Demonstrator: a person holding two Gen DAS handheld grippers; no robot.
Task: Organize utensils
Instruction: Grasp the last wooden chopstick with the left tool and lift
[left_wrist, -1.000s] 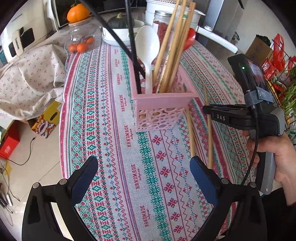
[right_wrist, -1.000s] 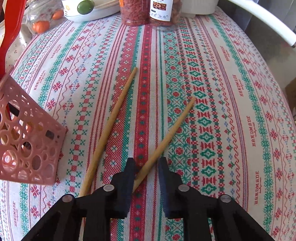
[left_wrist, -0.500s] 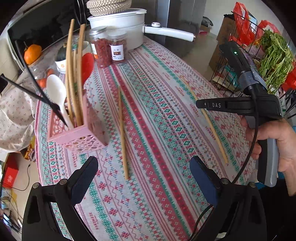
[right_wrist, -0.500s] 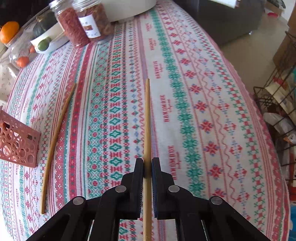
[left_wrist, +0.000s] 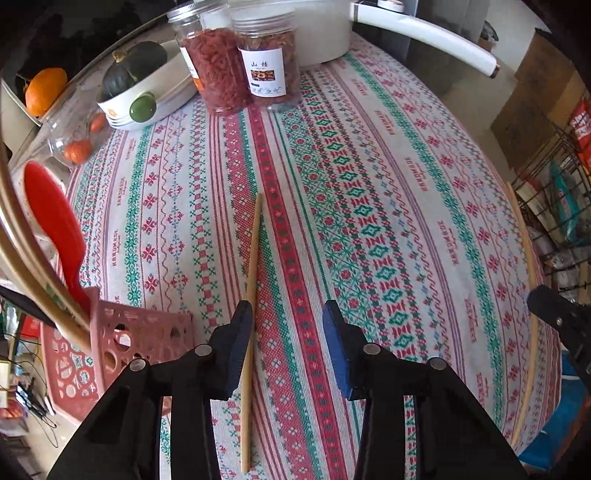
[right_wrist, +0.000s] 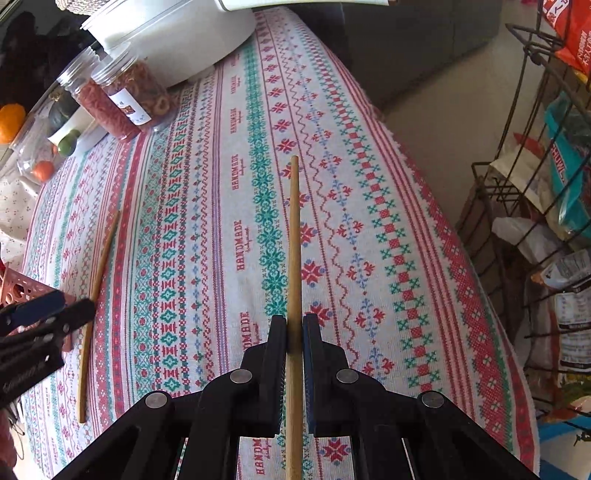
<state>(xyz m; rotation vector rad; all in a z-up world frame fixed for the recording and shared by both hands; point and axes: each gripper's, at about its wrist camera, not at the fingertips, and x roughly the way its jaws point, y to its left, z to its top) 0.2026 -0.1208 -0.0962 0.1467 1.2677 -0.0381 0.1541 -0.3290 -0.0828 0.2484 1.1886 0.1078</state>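
Beside the pink basket (left_wrist: 122, 343), the left gripper (left_wrist: 286, 332) straddles the loose chopstick (left_wrist: 252, 280) with jaws apart, probably about to close, while the right gripper (right_wrist: 294, 332) clamps another chopstick (right_wrist: 294, 236) bound for it.

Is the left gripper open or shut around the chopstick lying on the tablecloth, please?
Open. The left gripper has its jaws spread wide, and the chopstick lies on the tablecloth beside the left pad, not clamped.
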